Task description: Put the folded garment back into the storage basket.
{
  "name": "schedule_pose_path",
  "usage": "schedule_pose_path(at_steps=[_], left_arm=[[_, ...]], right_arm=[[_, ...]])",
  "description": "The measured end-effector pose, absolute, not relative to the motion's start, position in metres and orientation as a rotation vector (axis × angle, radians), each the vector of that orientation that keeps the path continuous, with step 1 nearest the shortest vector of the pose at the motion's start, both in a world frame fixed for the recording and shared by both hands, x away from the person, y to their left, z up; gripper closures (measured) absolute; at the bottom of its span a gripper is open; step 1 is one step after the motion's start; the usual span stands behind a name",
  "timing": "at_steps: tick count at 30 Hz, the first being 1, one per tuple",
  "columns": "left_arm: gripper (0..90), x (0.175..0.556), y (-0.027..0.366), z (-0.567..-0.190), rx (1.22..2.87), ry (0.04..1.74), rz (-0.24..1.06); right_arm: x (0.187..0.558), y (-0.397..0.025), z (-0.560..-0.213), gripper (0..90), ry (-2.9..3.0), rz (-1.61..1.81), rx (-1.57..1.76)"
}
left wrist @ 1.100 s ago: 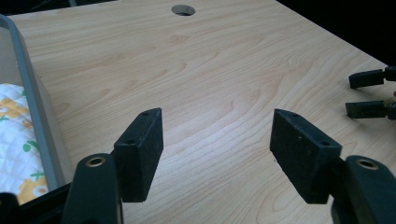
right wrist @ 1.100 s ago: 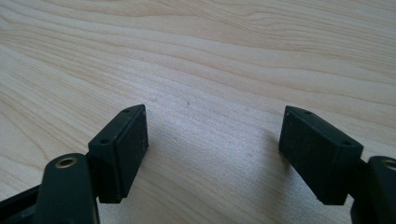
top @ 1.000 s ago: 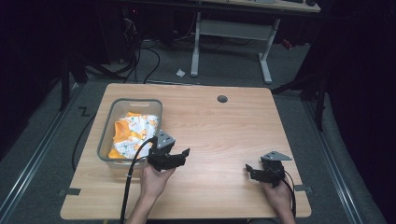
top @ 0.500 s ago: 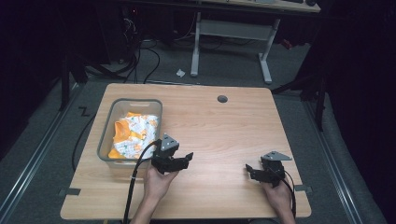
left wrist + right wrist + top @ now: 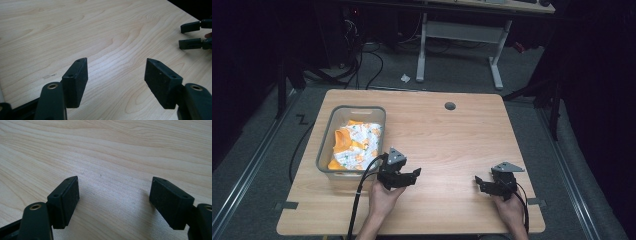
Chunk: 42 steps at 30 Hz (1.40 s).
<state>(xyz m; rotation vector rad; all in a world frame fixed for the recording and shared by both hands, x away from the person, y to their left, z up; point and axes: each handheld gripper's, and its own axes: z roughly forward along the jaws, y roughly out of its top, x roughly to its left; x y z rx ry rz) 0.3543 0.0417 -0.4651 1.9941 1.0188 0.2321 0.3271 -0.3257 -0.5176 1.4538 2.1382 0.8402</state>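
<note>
High view: both grippers, left (image 5: 404, 176) and right (image 5: 488, 184), are held wide open and empty near the table's (image 5: 452, 140) front edge, seemingly ready, the bin (image 5: 328, 150) of cloth (image 5: 357, 145) kept at its left edge.

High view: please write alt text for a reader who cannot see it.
A person's two hands hold open grippers, left and right, low over a wooden table. A clear bin of orange and white cloth sits at its left.

The orange-and-white bundle (image 5: 354, 145) in the clear bin (image 5: 326, 145) near the table's (image 5: 452, 140) left edge is too small to identify, its lower part hidden behind the bin's wall.
</note>
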Motion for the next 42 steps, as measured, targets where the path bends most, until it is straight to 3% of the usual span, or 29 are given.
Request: schedule_pose_path(at_steps=[30, 42], left_arm=[[36.0, 0.351, 0.022, -0.497, 2.052, 1.037, 0.208], [36.0, 0.349, 0.017, -0.507, 2.102, 1.035, 0.28]], right_arm=[[0.327, -0.326, -0.518, 24.2, 2.138, 0.839, 1.453], [0.327, -0.326, -0.518, 24.2, 2.138, 0.839, 1.453]])
